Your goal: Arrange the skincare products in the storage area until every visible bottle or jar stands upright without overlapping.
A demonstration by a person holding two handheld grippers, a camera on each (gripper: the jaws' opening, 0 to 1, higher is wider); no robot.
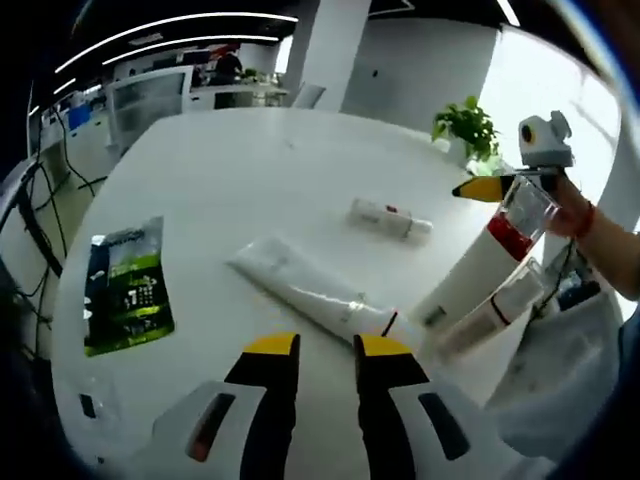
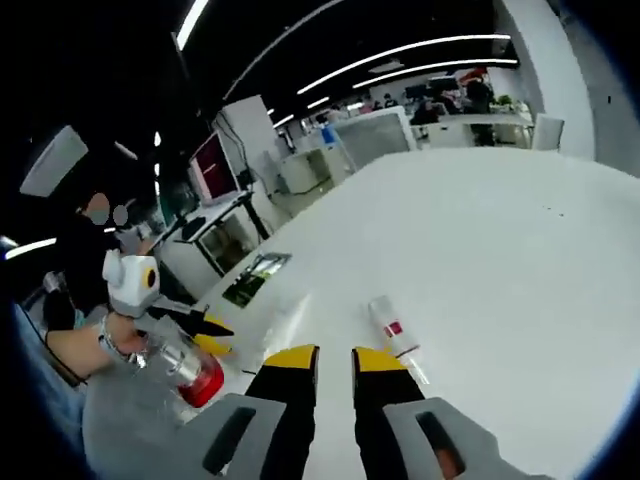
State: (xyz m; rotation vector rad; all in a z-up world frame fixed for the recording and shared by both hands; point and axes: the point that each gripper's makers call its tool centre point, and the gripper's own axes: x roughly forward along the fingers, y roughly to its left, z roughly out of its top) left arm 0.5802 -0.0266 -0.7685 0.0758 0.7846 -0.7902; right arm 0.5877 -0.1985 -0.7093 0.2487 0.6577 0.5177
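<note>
Broadly, a white round surface (image 1: 250,170) spreads across the left gripper view, and the biggest item on it is a long white tube (image 1: 305,285) lying flat at centre, its long axis running from upper left to lower right, the narrow cap end toward the lower right. At right a tall white bottle (image 1: 470,275) with a red band and clear cap leans, top toward the upper right, beside a second, smaller bottle (image 1: 492,315); a hand (image 1: 570,210) is at its cap. A small white bottle (image 1: 390,218) with a red mark lies flat right of centre. A dark green packet (image 1: 127,285) lies flat at left; its print is too blurred to read.

The right gripper view adds the small white bottle (image 2: 392,328) lying just ahead of the right gripper (image 2: 335,358), fingers slightly parted and empty. The left gripper (image 1: 327,345) likewise holds nothing, fingers slightly apart.
</note>
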